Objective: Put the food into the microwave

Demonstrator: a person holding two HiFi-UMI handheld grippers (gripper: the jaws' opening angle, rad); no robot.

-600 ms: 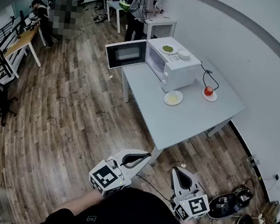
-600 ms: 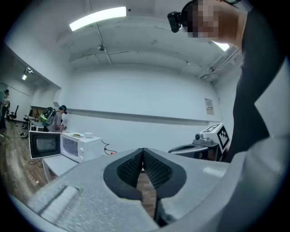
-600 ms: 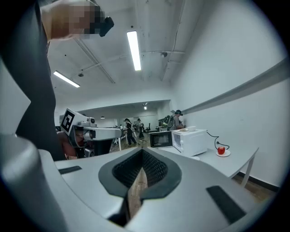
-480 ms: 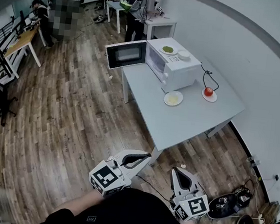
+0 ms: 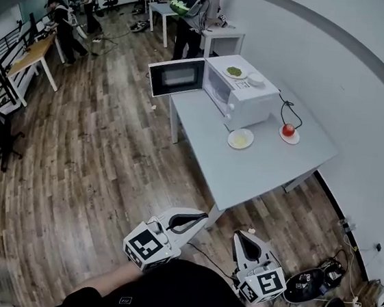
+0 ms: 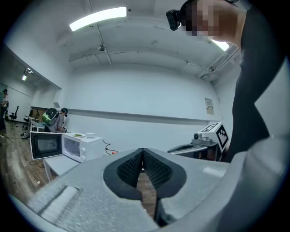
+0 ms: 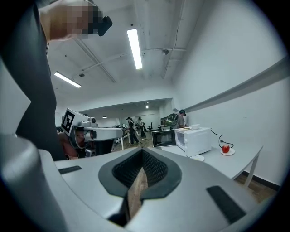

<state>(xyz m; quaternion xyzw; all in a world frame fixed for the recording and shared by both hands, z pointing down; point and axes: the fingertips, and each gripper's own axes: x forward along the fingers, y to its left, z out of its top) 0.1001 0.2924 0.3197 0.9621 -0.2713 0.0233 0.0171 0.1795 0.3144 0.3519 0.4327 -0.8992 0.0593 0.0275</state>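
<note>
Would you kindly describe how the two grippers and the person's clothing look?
The left gripper and right gripper are light grey, tapering, with black ribbed pads; each carries a white cube with black square markers. The person wears a black top.

Grey table (image 5: 258, 177), white microwave (image 5: 243, 93) with door (image 5: 176, 77) open, plate of pale food (image 5: 240, 139), saucer (image 5: 289, 137) with red fruit (image 5: 288, 130)

We are looking over a workroom.
A person (image 5: 193, 8) with a green backpack is standing at a white desk (image 5: 226, 37); tangled cables (image 5: 322, 278) are lying on the wooden floor (image 5: 96, 152).
</note>
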